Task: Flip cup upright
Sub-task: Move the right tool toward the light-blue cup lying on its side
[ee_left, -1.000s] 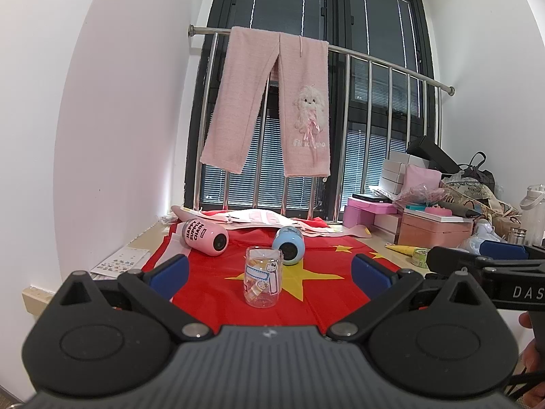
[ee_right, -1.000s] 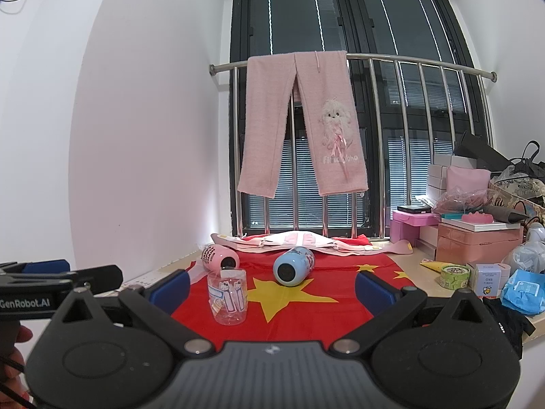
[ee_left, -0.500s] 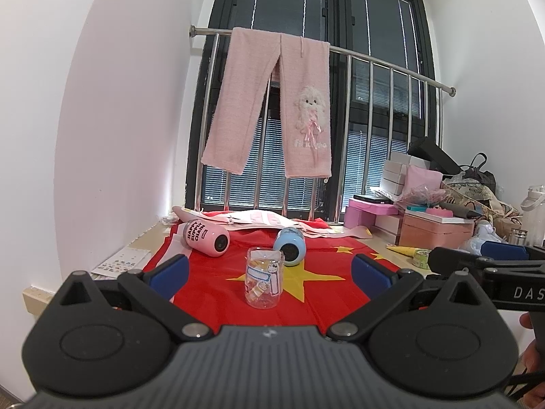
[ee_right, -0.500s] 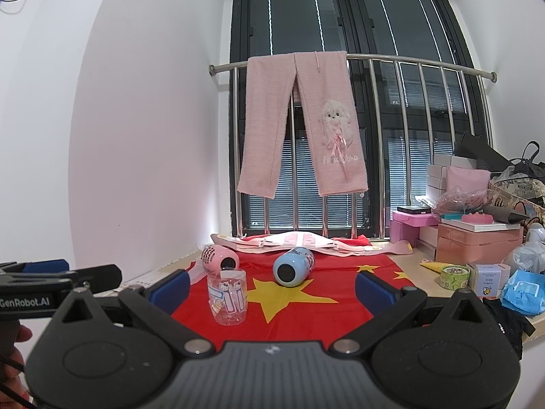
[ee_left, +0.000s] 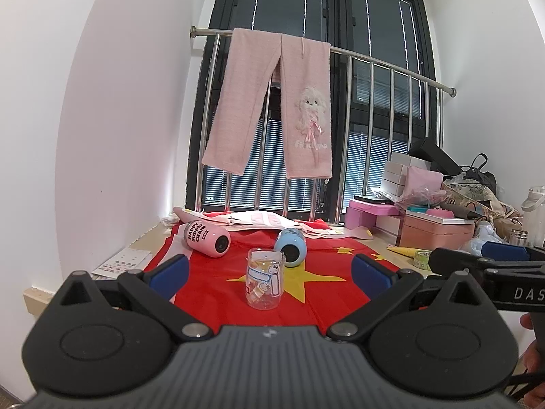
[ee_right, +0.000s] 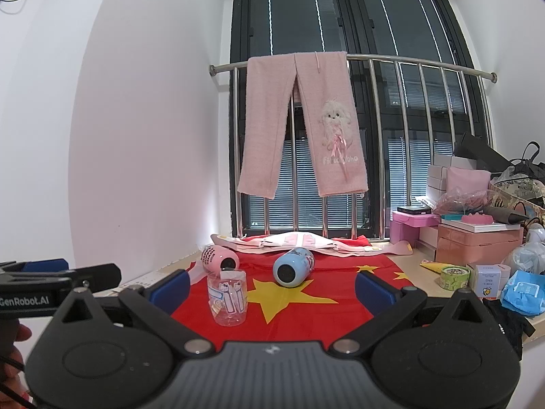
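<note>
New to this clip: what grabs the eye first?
Pink trousers hang over the steel window rail. Below, a red flag with yellow stars covers the table, with a clear stickered cup standing on it and pink and blue bottles lying behind.

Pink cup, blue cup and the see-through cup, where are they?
pink cup [ee_left: 204,242], left wrist view, on its lettered side.
blue cup [ee_right: 293,266], right wrist view, on its side wall.
see-through cup [ee_left: 265,281], left wrist view, on its stickered front.
</note>
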Demonstrator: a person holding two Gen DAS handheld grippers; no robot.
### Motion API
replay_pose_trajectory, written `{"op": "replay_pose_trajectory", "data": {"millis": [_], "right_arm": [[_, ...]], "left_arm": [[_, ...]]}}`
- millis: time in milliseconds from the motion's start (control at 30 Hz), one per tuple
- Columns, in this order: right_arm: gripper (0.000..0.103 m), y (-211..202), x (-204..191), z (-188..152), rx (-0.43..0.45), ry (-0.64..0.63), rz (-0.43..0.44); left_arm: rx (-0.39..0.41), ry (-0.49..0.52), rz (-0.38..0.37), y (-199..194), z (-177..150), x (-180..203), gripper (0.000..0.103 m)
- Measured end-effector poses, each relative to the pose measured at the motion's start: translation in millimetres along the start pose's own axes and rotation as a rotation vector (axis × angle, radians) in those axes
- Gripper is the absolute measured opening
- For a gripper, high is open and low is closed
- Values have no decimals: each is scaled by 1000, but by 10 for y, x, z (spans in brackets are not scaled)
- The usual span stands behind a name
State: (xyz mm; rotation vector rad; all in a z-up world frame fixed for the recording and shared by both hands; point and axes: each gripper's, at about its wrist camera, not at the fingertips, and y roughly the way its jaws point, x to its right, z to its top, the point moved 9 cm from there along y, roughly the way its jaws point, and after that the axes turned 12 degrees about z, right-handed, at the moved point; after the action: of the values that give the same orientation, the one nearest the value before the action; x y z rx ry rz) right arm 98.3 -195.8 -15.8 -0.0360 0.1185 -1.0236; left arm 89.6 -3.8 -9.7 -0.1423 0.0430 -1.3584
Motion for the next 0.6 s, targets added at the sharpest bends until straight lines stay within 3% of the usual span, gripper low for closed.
{"op": "replay_pose_trajectory", "data": {"millis": [333, 600], "right_arm": [[103, 44, -11, -5, -10, -2, 1], [103, 368, 88, -70, -67, 18, 3]], "left_arm": [[-4, 0, 3, 11, -16, 8, 103], [-42, -3, 19, 341, 2, -34, 103]]}}
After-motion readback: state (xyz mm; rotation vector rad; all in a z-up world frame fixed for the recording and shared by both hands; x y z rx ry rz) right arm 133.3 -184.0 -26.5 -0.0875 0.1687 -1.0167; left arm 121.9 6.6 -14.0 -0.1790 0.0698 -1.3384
